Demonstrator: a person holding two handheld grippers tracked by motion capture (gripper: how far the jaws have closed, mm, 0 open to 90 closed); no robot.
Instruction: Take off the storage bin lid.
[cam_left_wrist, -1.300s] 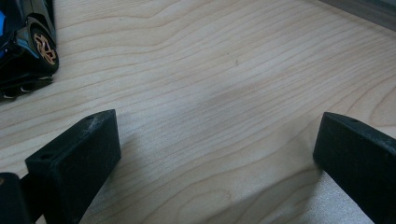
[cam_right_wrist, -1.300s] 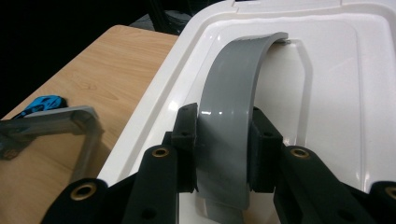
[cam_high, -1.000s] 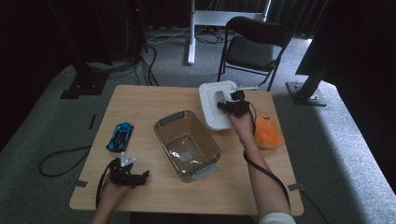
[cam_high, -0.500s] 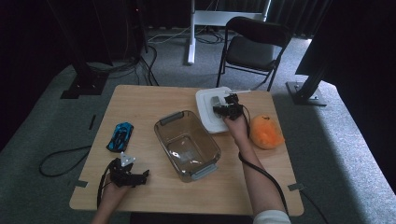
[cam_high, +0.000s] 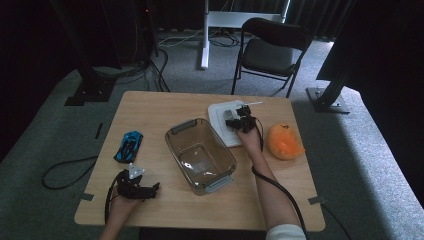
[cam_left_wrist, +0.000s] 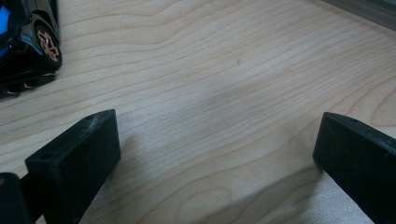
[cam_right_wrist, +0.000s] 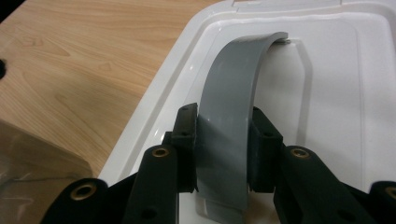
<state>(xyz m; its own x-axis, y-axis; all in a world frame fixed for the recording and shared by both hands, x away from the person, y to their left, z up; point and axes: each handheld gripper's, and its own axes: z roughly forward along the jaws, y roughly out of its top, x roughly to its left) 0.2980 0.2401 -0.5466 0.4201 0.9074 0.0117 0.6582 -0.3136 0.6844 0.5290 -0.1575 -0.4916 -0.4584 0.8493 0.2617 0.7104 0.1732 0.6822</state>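
While the white plastic lid (cam_high: 226, 122) was lowered onto the wooden table (cam_high: 150, 112) beside the clear container (cam_high: 201, 155), its grey handle (cam_right_wrist: 231, 126) remained clamped by the right gripper (cam_right_wrist: 223, 149); the left gripper (cam_left_wrist: 217, 154) rested released.

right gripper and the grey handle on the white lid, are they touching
Touching. In the right gripper view both black pads of the right gripper press the sides of the grey handle on the white lid.

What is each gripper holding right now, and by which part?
Right gripper: white plastic lid, by its curved grey handle. Left gripper: nothing, jaws open.
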